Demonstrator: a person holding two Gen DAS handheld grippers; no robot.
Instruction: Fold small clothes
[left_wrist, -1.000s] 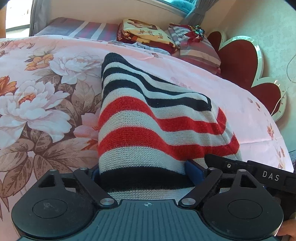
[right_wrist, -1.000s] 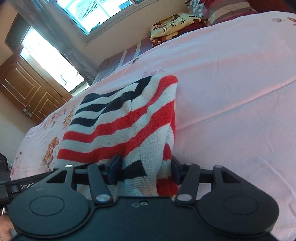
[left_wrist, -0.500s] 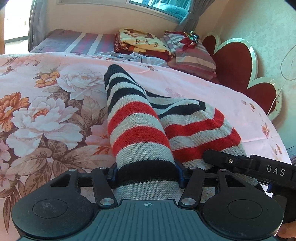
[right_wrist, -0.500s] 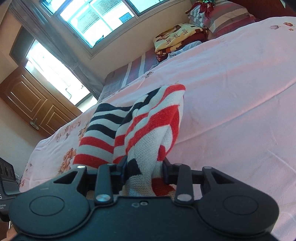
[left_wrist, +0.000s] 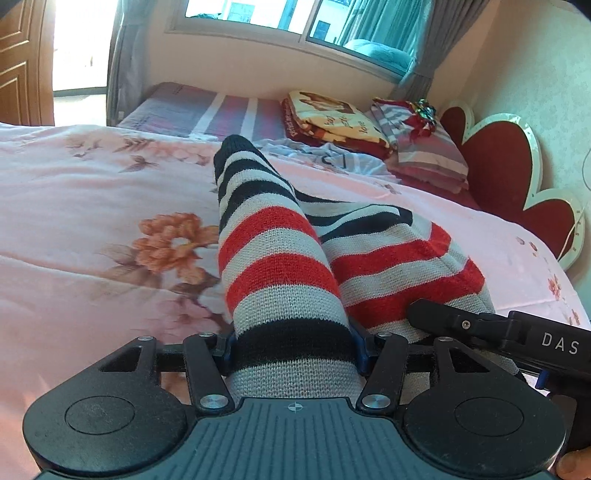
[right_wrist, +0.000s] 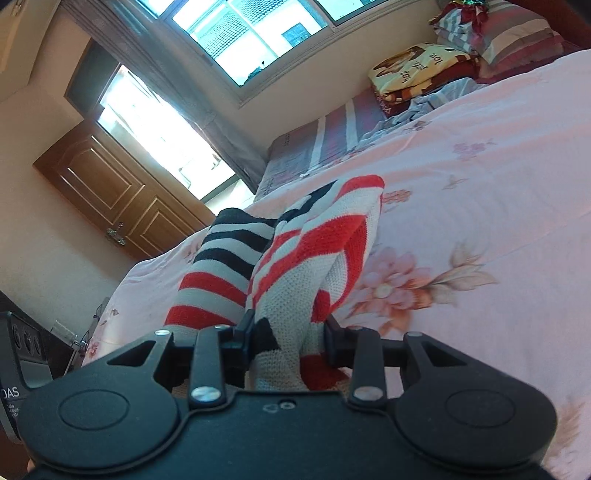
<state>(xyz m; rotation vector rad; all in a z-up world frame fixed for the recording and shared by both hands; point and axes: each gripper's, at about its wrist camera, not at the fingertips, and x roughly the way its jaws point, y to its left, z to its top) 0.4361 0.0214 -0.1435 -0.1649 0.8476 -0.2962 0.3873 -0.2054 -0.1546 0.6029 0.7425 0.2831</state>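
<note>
Step in hand: both claws are lifting the near edge of the striped jumper (left_wrist: 280, 266) off the bed (left_wrist: 92, 206), as I read it, to carry that edge over toward the far end for a fold.
Left claw (left_wrist: 293, 345): it is clamping a bunched black-and-grey band of the knit between its pads, jaws at a middling width, filled by cloth.
Right claw (right_wrist: 290, 332): it is pinching a narrower bunch of white and red knit, jaws fairly close together.
Jumper: it is stretching away ahead of both claws, the near end raised and gathered, the far end lying on the floral bedcover.
Right claw seen from the left: its black body is sitting just to the right, touching the knit.
Next move: probably calling for both claws to travel forward together, keeping level so the edge is landing square on the far part.
Changed since a second ago: both sets of jaws have just been closing on the cloth; the jumper, then lying flatter and wider, is now being drawn into two ridges, and more window is showing.
Risk: uneven pull could be skewing the fold.
</note>
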